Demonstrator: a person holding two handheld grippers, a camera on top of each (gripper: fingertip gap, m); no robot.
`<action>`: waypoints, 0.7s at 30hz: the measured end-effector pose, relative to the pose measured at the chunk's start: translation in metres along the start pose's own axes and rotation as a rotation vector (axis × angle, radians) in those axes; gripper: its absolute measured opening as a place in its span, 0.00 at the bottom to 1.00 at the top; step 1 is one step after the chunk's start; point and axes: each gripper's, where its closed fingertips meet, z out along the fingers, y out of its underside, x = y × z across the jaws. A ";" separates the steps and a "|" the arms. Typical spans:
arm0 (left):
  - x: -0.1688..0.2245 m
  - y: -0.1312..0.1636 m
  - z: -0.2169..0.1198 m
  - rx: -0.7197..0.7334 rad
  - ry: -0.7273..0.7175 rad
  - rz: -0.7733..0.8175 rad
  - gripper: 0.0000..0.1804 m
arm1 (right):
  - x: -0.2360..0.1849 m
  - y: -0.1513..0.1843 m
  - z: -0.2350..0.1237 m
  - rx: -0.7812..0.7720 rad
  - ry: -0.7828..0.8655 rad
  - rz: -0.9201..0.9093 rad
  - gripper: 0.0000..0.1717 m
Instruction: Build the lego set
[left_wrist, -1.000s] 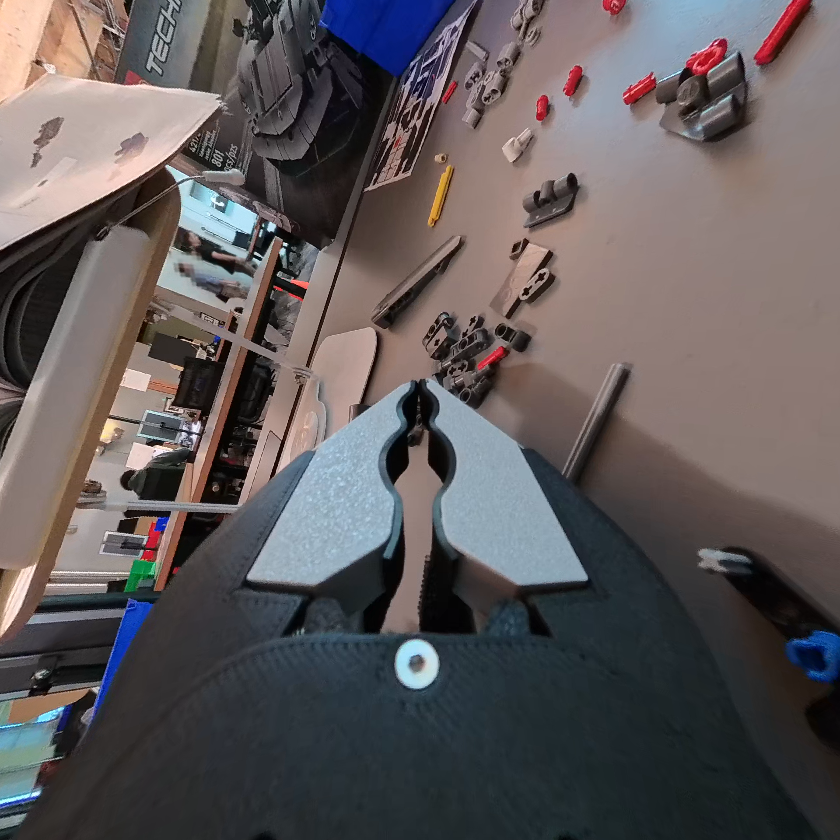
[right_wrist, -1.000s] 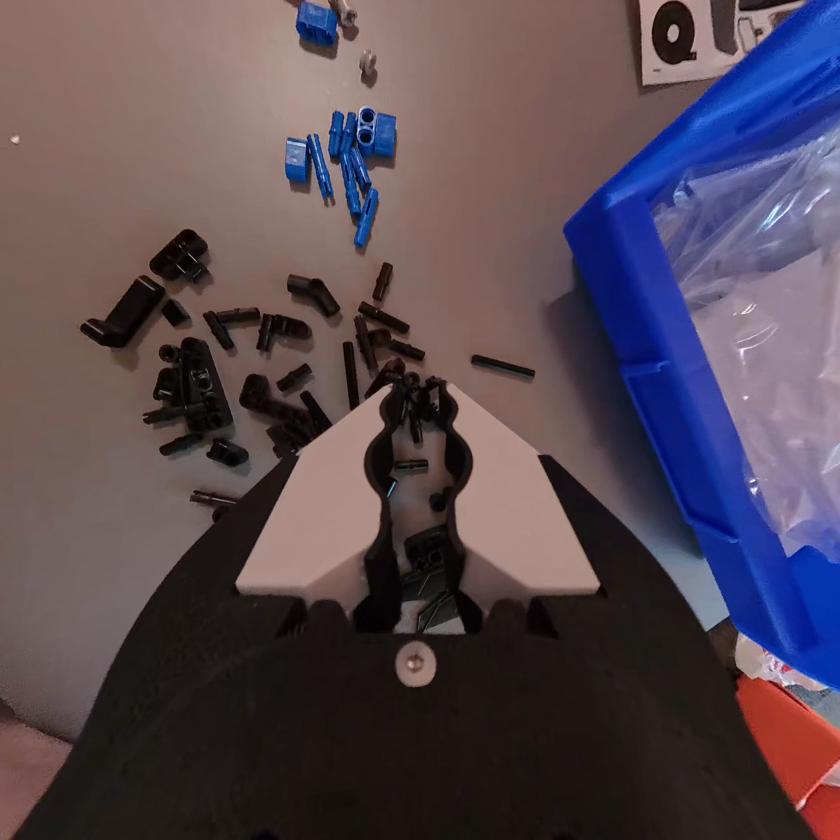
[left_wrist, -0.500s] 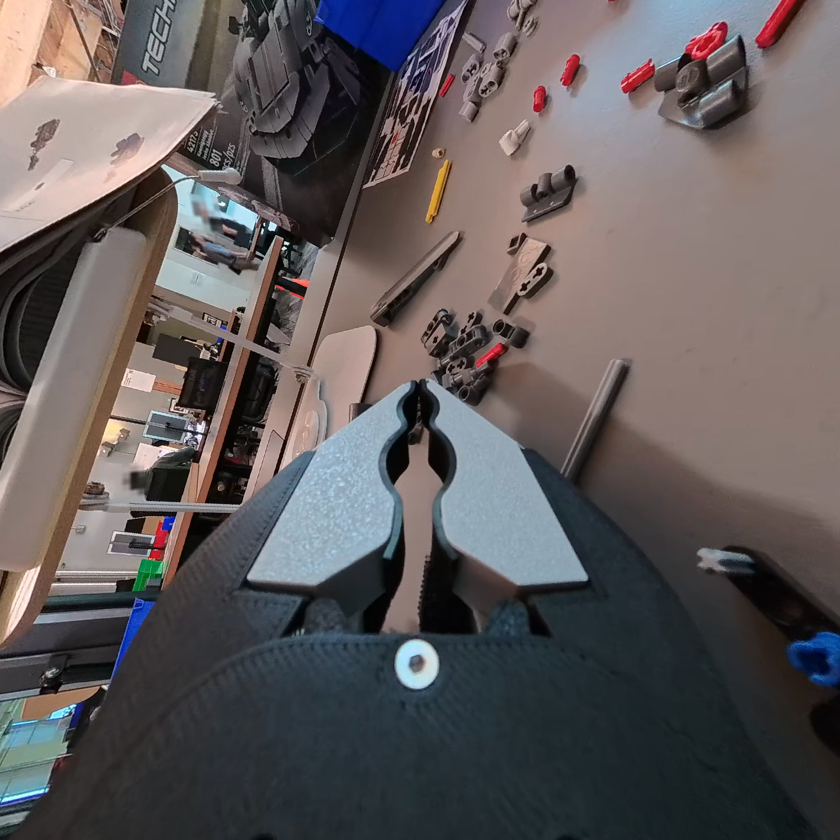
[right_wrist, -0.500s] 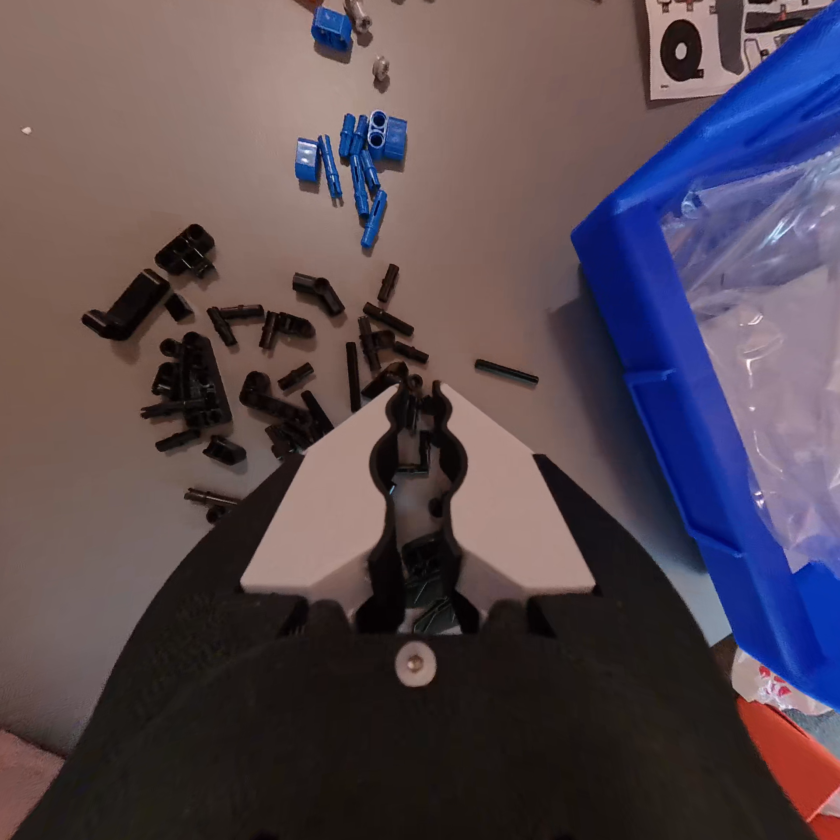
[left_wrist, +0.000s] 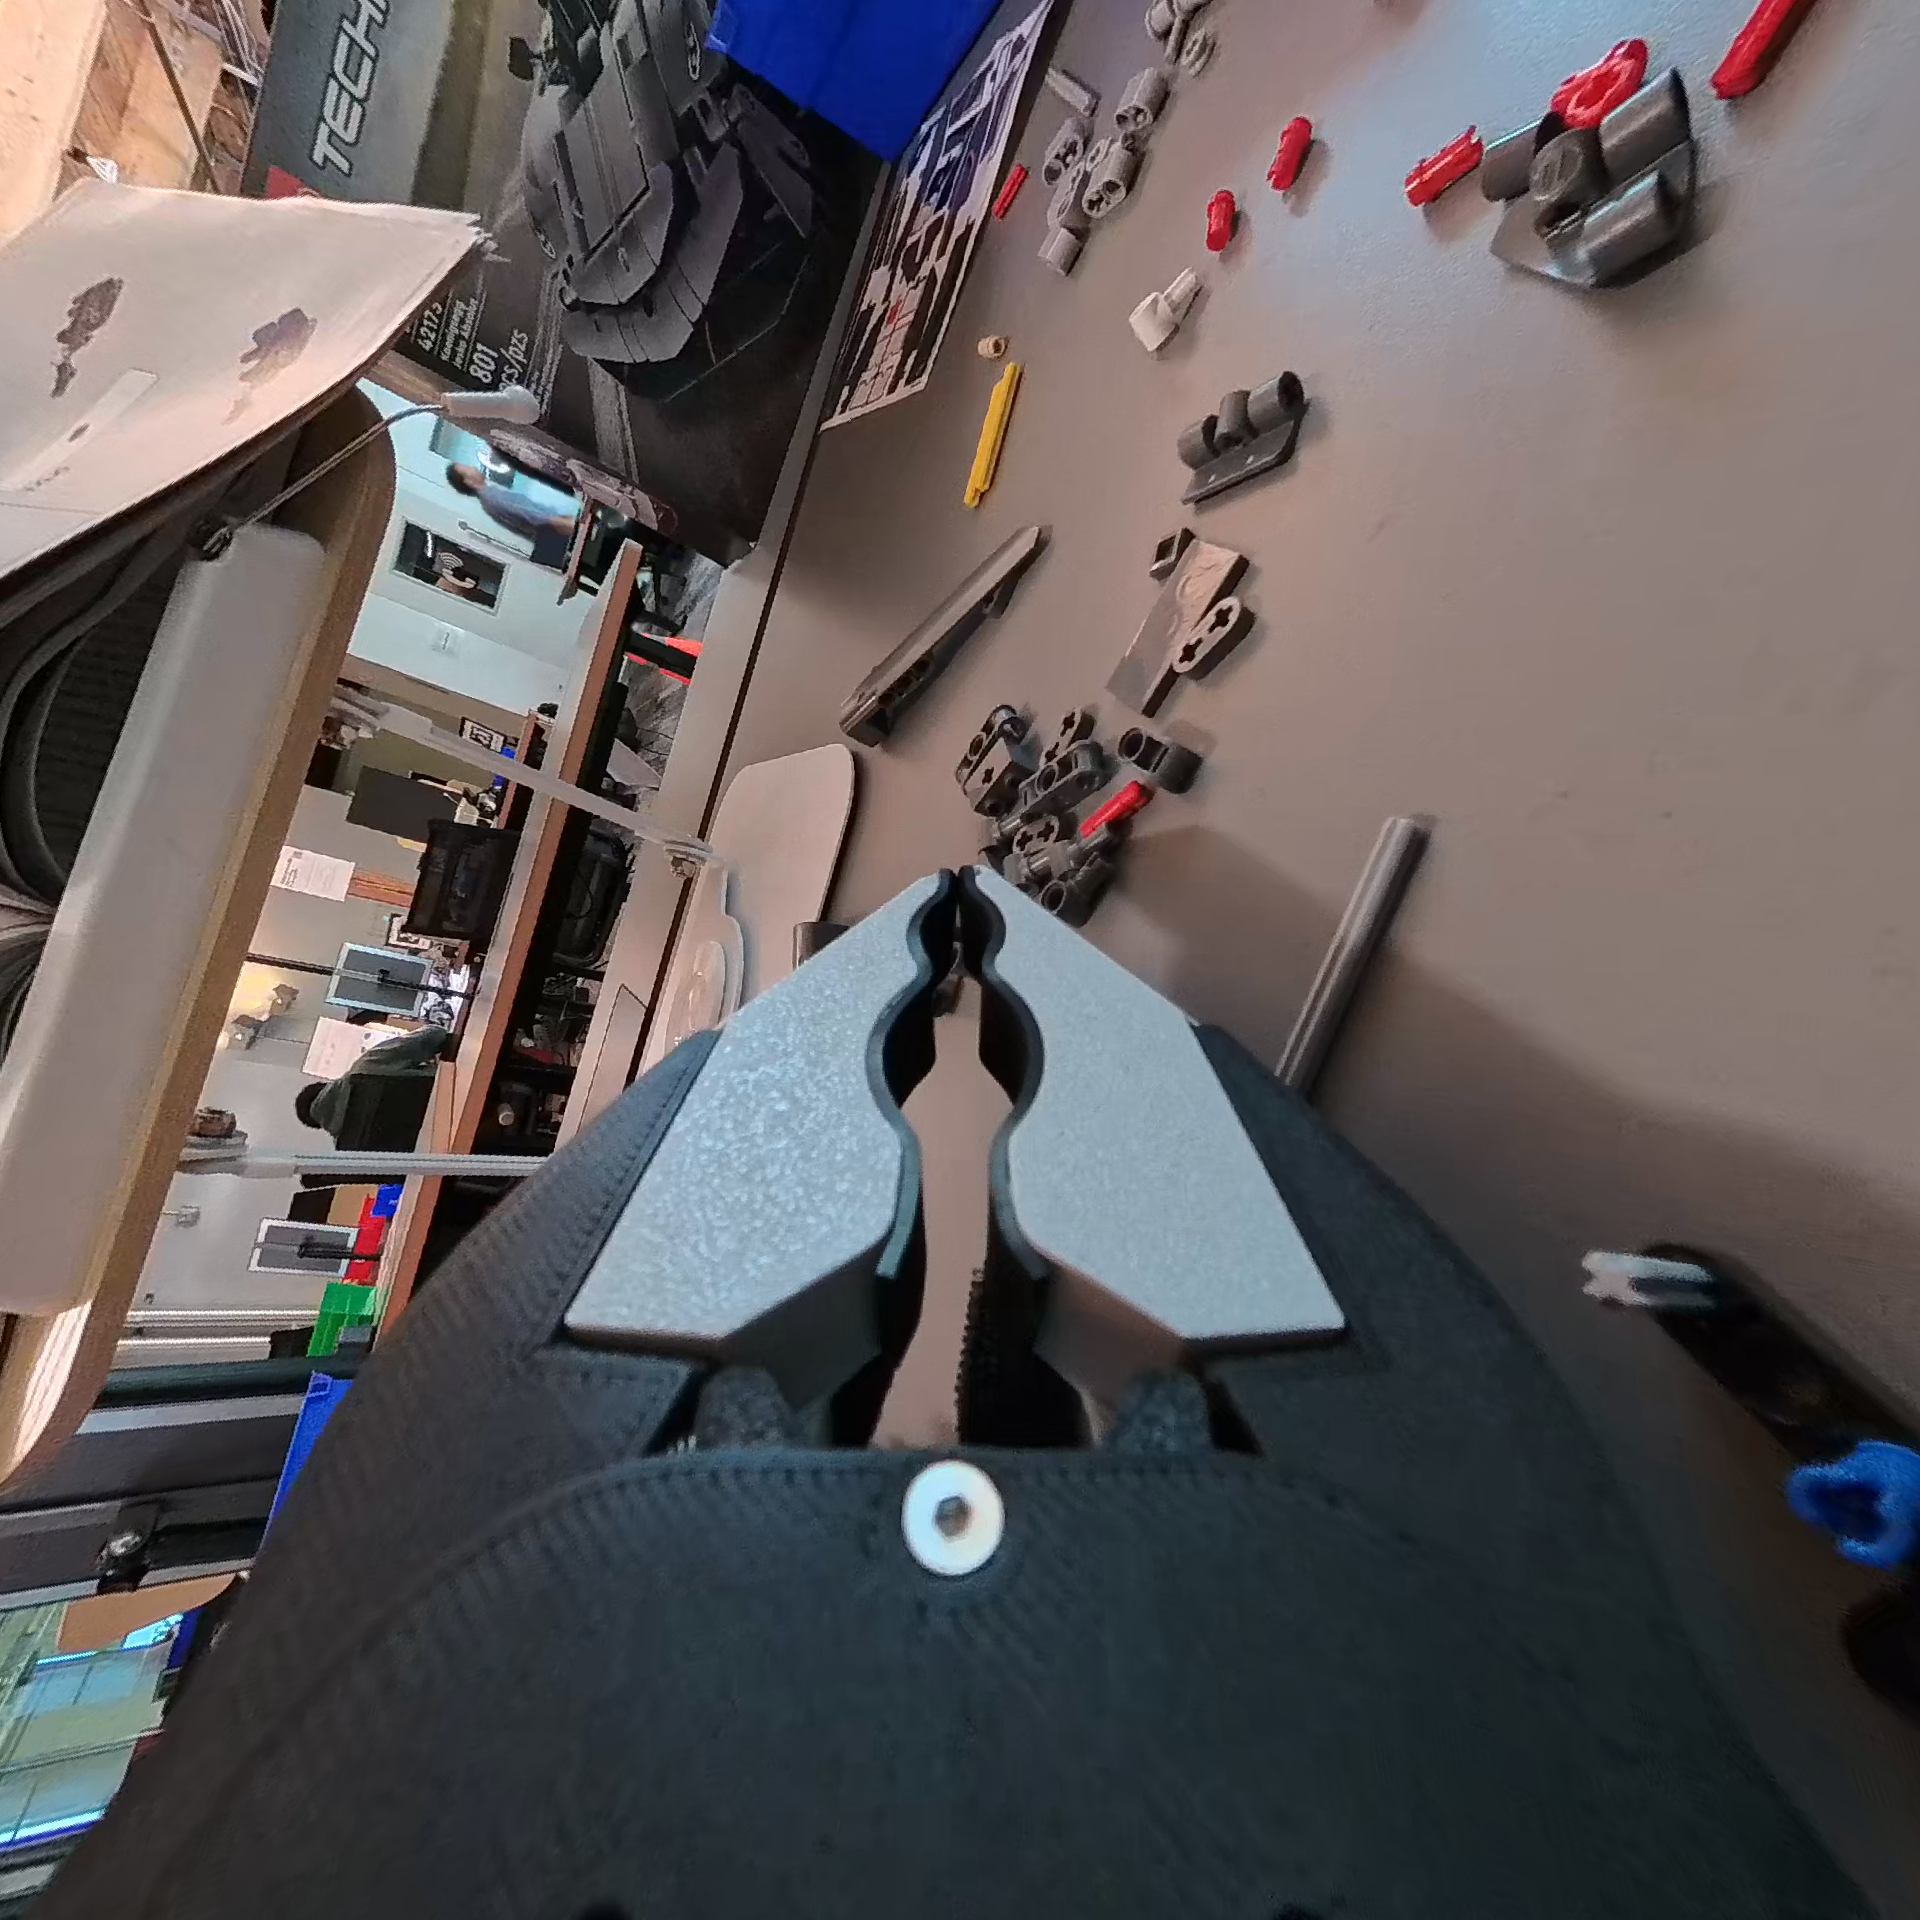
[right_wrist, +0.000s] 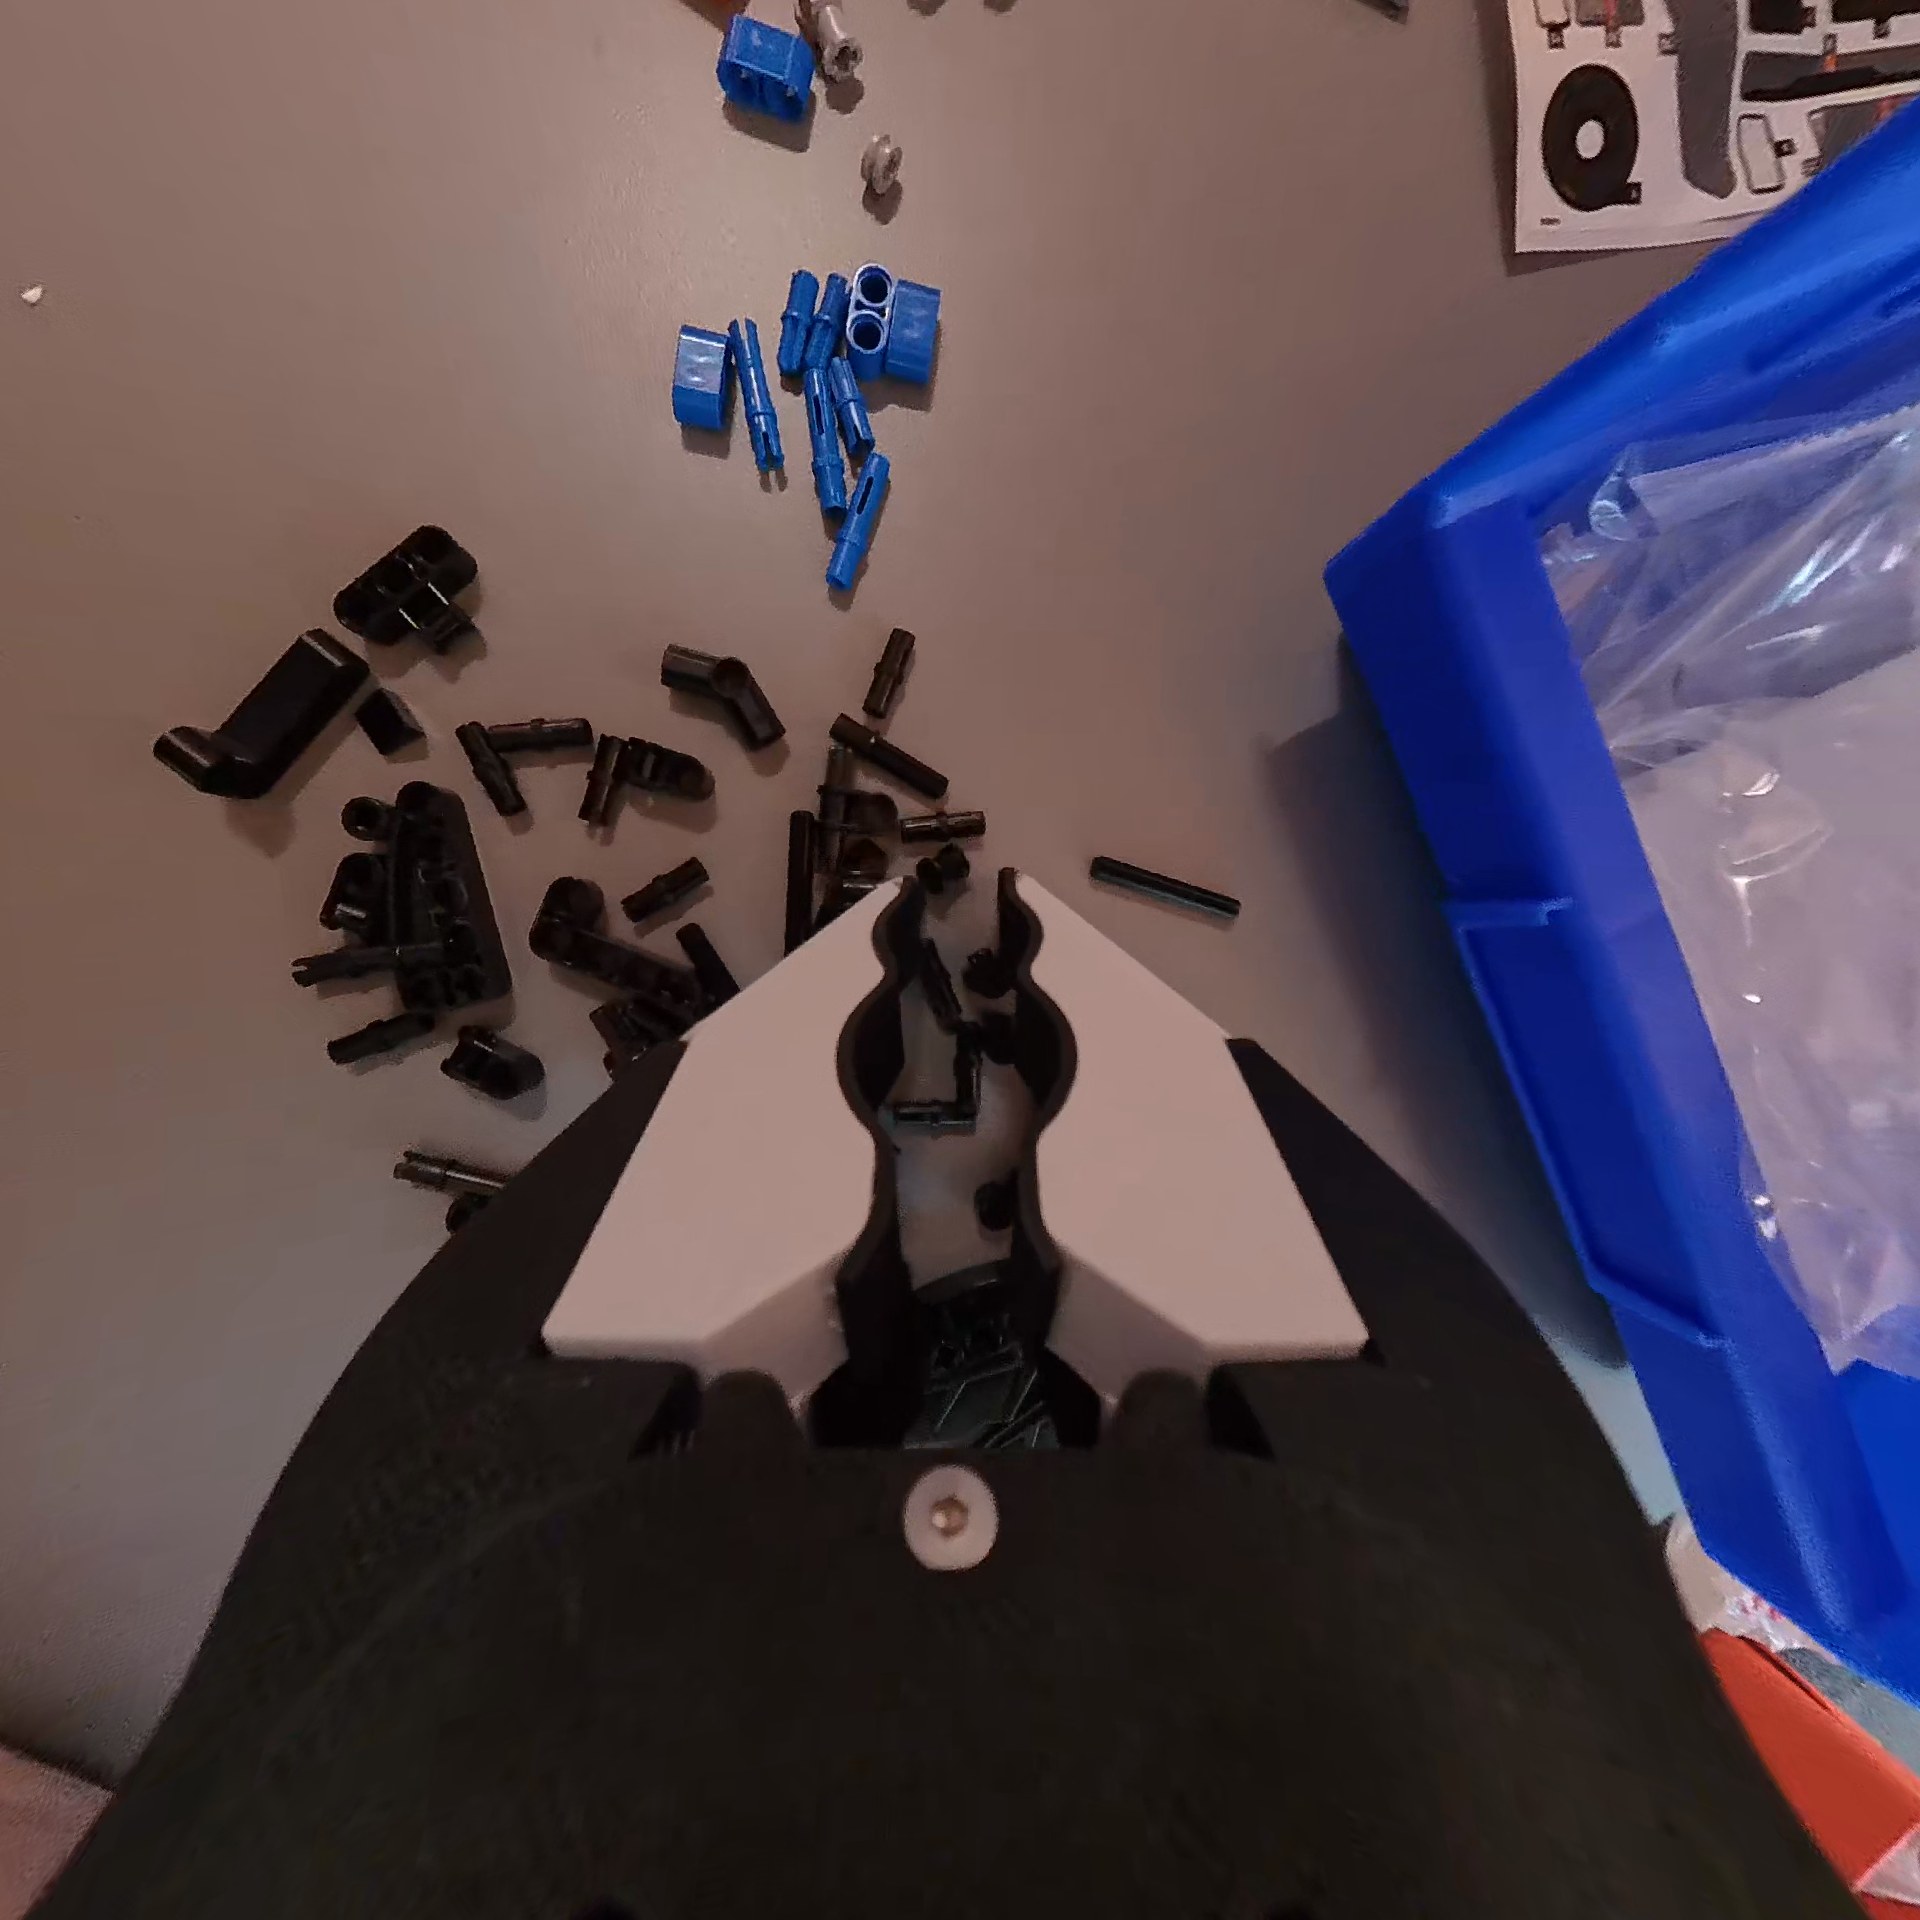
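My left gripper (left_wrist: 958, 878) is shut, its fingertips touching, and hovers tilted over the grey table near a cluster of dark grey connector pieces (left_wrist: 1049, 821) with a red pin (left_wrist: 1112, 808). I cannot tell whether anything sits between its pads. My right gripper (right_wrist: 961, 894) is open by a narrow gap above a pile of small black pins and connectors (right_wrist: 623, 831). A small black bush (right_wrist: 943, 868) lies just past its tips. Loose black pins (right_wrist: 951, 1039) show on the table between the fingers; the pads do not press on them.
A blue bin (right_wrist: 1507, 831) with clear plastic bags stands to the right of the right gripper. A black axle (right_wrist: 1164, 886) lies beside it. Blue pins and connectors (right_wrist: 821, 384) lie farther ahead. A grey rod (left_wrist: 1351, 956), red pieces (left_wrist: 1439, 177) and a dark box (left_wrist: 582, 208) show in the left wrist view. One gripper's finger ends stand about 40 centimetres off the other's. It is some 7 centimetres from my left tips to the grey rod (left_wrist: 1351, 956).
The right gripper's jaws narrowed over the black pieces, then widened again; no piece stayed in the grasp. The left gripper stayed shut and barely shifted.
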 end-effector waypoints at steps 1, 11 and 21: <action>0.000 0.000 0.000 0.000 0.000 0.001 0.00 | -0.001 0.000 0.002 -0.004 -0.007 0.000 0.07; 0.001 0.001 0.000 -0.003 0.002 0.004 0.00 | -0.004 -0.004 0.004 0.014 -0.024 -0.006 0.06; 0.001 0.000 0.001 -0.002 0.004 0.008 0.00 | -0.003 -0.012 -0.003 0.060 -0.010 -0.015 0.03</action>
